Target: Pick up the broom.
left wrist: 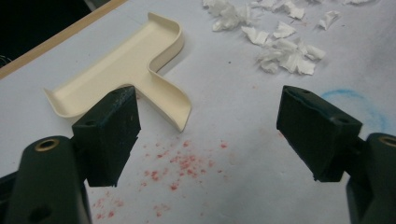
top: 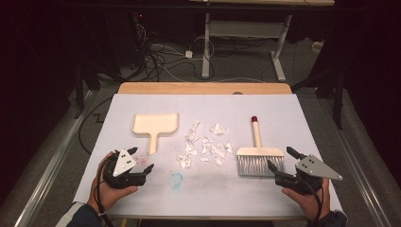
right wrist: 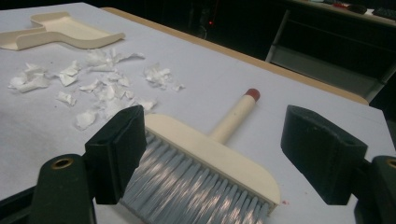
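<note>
We are looking at torn white paper scraps [top: 204, 145] lying scattered mid-tabletop, between the cream dustpan [top: 155, 125] on the left and the hand brush [top: 259, 158] on the right, its red-tipped handle pointing away from us. Nothing is blocking either tool. The white tabletop [top: 265, 109] is showing red specks [left wrist: 180, 164] and a faint blue ring [top: 176, 178]; cables are trailing over the dark floor beyond. We are holding the left tongs [top: 141, 160] wide apart and empty, just short of the dustpan's handle. The right tongs [top: 281, 158] are also gaping wide, empty, hovering beside the brush's grey bristles.
</note>
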### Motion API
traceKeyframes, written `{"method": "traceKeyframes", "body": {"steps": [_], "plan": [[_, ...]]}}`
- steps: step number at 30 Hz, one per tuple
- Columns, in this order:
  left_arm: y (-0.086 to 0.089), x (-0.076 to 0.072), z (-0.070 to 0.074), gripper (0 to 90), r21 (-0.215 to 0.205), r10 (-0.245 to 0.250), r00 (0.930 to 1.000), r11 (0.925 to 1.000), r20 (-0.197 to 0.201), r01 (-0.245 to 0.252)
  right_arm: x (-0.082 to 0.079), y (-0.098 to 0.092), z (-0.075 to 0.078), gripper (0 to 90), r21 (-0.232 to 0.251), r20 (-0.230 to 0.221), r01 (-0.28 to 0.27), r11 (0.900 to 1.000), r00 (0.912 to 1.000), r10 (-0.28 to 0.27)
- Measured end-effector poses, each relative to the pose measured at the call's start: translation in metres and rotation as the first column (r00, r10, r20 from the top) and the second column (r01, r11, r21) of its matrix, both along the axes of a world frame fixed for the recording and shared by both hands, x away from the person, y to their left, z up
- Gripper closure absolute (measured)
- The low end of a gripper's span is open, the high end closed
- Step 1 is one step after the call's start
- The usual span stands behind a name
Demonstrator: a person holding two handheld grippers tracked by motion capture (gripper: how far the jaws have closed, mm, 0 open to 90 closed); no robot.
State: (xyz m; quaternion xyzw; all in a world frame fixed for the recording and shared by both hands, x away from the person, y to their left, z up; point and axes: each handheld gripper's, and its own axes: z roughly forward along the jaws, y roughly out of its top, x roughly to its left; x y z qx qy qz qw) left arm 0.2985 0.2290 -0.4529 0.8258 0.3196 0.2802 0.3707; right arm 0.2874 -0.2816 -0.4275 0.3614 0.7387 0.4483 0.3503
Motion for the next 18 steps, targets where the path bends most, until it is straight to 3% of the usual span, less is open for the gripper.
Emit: {"method": "traceKeyframes", "body": {"steps": [9,18], "plan": [[-0.001,-0.002,0.0,20.7,0.0,-0.003,1.0,1.0,-0.001,0.003,0.004,-0.003,-0.001,22.9,-0.009,-0.031,0.024,1.0,0.9992,-0.025],[-0.001,-0.004,-0.002,20.9,0.024,0.001,1.0,0.9997,-0.006,-0.001,0.026,-0.001,-0.006,27.1,-0.055,-0.122,0.052,0.997,0.9908,-0.059]]}}
